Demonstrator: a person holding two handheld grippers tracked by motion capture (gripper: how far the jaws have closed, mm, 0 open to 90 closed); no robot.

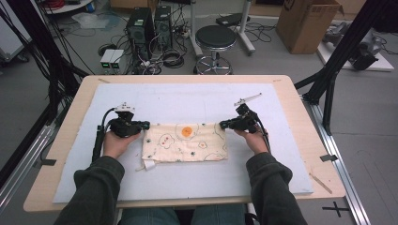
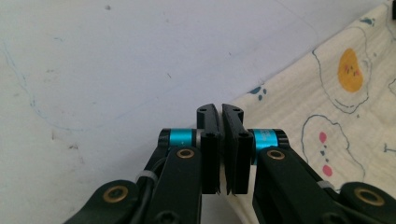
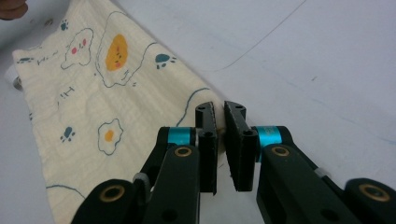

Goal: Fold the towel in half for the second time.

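Left tool is pinched onto the cloth's 10 o'clock corner; right tool is pinched onto its 2 o'clock corner. The cloth lies flat mid-worktop.

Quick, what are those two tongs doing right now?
Left tongs: shut on the cloth's corner.
Right tongs: shut on its other top corner.

A soft, crinkled cream cloth with matt printed eggs lies on a smooth, faintly scuffed pale mat over the light wooden table, pinched by matt black plastic grippers with glossy blue metal bands
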